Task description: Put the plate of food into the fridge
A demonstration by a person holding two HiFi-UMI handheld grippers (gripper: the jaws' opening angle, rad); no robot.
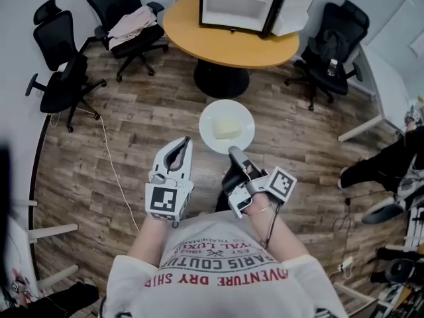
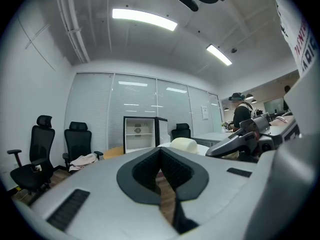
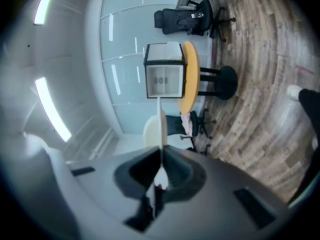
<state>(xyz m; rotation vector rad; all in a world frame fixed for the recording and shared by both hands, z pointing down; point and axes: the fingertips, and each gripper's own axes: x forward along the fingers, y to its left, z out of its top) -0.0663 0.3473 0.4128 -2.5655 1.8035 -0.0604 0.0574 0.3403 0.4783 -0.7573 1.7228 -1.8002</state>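
Plate (image 1: 209,119), round, white, pale food block (image 1: 226,129), right tool (image 1: 233,152) clamping rim, left tool (image 1: 181,142) closed

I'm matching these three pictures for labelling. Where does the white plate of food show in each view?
Head view: the plate is at centre, above the floor, its near rim clamped in the right gripper.
Left gripper view: just right of centre, beyond the jaws, seen from the side.
Right gripper view: edge-on, a thin white line rising from between the jaws.
Shared landmark: the open fridge on the round table.
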